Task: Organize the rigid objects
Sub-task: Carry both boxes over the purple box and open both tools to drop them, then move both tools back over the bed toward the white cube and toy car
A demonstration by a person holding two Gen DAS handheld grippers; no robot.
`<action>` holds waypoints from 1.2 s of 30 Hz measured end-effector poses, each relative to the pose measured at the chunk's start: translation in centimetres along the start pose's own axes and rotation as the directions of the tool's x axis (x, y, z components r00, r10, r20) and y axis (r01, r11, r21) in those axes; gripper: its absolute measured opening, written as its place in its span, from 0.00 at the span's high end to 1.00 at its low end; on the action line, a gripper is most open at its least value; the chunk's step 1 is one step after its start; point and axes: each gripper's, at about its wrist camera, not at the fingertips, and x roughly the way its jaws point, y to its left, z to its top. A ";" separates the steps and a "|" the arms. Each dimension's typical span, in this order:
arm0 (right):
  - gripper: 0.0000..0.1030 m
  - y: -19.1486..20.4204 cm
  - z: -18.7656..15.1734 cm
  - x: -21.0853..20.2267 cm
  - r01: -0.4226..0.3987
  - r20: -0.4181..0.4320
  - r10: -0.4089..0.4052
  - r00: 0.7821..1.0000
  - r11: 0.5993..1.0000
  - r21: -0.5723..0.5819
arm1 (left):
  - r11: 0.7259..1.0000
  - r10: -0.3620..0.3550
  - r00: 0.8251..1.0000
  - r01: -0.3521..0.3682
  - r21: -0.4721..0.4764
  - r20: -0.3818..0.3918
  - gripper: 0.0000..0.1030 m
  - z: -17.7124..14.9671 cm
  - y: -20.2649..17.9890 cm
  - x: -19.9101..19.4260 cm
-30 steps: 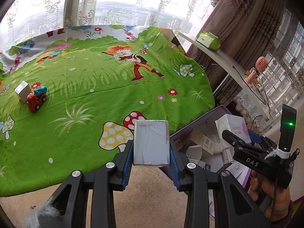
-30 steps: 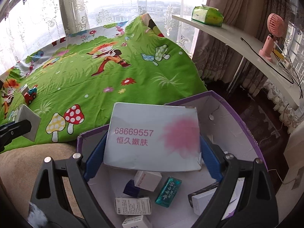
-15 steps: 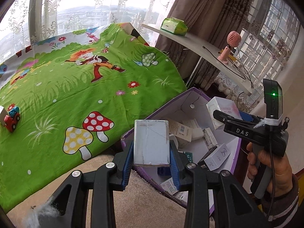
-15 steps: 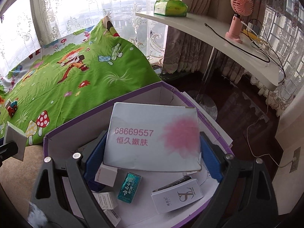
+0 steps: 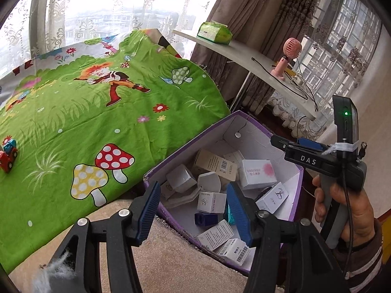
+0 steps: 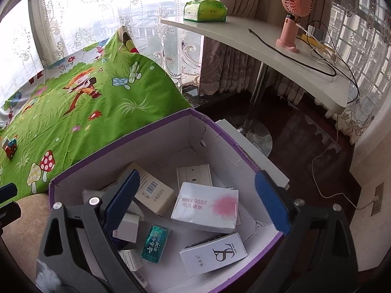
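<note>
Only the right view shows the teal packet (image 6: 155, 243) whole, seemingly unobstructed.

A pink fan (image 6: 293, 12) and green tissue pack (image 6: 204, 9) sit on the white shelf (image 6: 244, 39).

Small boxes (image 6: 205, 206) lie in the carton (image 6: 156, 134), right of the cloth-covered table (image 5: 73, 112).

Both grippers tilt downward. The left gripper (image 5: 193, 210) and right gripper (image 6: 198, 202) have just been opening, nothing between their jaws.
</note>
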 end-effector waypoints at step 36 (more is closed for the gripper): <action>0.06 7.2 -0.1 -0.5 -0.155 -0.028 0.152 0.988 0.982 -0.108 | 0.983 0.081 0.996 -0.075 -0.170 0.033 0.44 0.1 5.4 -1.9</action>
